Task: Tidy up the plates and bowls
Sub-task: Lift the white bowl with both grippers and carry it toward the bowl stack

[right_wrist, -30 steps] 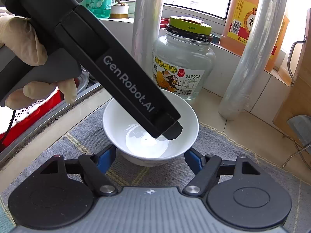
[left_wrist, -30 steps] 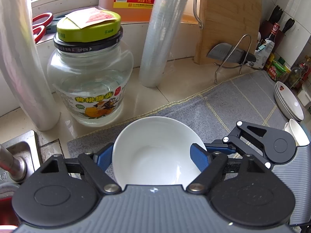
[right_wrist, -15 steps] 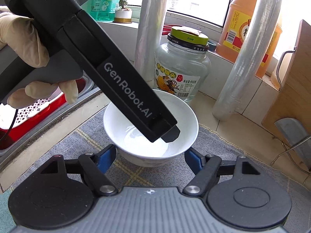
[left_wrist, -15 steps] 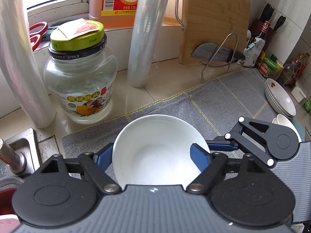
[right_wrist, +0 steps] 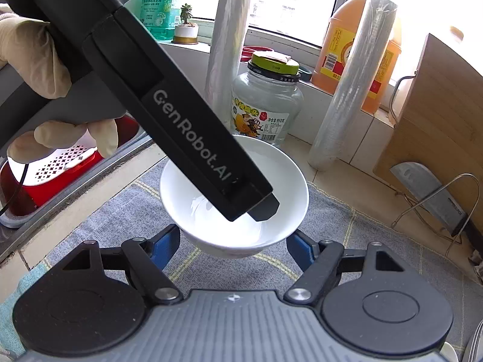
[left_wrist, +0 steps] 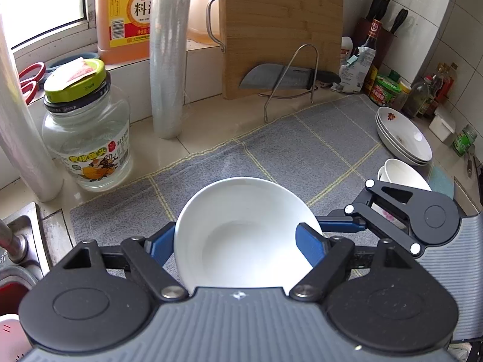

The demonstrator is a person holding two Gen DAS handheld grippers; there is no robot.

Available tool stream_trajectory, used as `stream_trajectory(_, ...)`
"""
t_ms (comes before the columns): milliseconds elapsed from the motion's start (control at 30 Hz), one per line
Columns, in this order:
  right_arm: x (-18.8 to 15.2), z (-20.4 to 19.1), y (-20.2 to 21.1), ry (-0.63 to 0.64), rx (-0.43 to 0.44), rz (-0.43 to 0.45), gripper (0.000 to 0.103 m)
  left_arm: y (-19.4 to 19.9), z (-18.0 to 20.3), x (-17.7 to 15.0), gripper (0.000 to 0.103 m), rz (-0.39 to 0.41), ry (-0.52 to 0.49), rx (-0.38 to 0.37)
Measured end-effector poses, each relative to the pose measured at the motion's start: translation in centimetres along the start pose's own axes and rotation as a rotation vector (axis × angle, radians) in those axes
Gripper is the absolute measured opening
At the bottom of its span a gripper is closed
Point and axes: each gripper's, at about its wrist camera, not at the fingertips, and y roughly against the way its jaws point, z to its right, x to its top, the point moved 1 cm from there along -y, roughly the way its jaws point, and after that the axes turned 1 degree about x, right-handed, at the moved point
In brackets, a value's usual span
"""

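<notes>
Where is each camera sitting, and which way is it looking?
Left wrist: rides the left gripper, facing the stacked white plates far off; its blue fingers clamp the white ceramic bowl.
Right wrist: rides the open right gripper, facing the window; a gloved hand shows.
Shared: the bowl, the green-lidded glass jar.
</notes>
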Motion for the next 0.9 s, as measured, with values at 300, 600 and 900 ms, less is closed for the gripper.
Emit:
stream_trajectory(300, -2.5, 1.5, 3.4, -0.040, -0.045, 0.000, 0.081, 0.3, 4.7, 0.3, 0.083, 0.005, -0.062, -0.031)
stream_trajectory(600, -4.9, 4.3, 6.8, -0.084, -0.132, 0.005, 0.081, -0.2, 9.9, 2.1, 0.083, 0.025, -0.147, -0.088)
stream_trajectory(900, -7.2, 7.5, 10.0, -0.137, -0.225, 0.005, 0.081, -1.8, 15.0, 4.3, 0.083, 0.037, -0.234, -0.143)
